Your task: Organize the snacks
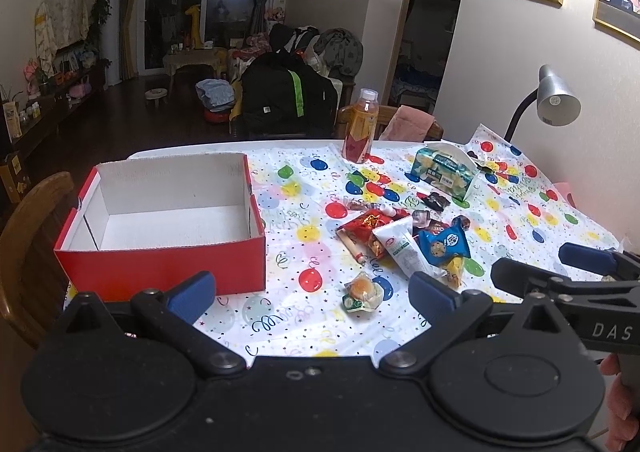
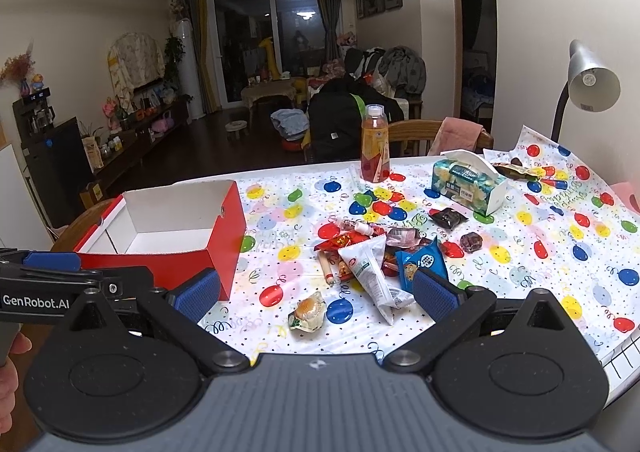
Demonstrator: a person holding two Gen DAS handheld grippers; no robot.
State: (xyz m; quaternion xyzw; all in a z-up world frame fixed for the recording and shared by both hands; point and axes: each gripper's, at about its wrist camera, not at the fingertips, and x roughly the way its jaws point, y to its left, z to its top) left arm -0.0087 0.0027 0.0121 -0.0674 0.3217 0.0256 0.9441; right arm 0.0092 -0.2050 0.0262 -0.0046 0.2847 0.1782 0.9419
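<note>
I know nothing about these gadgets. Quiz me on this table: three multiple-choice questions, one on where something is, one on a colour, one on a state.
1. Where is the box relative to the snack pile?
A. Left of it
B. Right of it
C. On top of it

2. What colour is the box outside?
A. Green
B. Red
C. Yellow

3. What is in the box?
A. Nothing
B. The bottle
C. All the snacks

Answers:
1. A: in both views the box is to the left and the pile near the middle of the tablecloth.
2. B: its outer walls are red, its inside white.
3. A: its white floor is bare; the bottle stands upright at the far edge, and both the left gripper and the right gripper are open and hold nothing.
</note>
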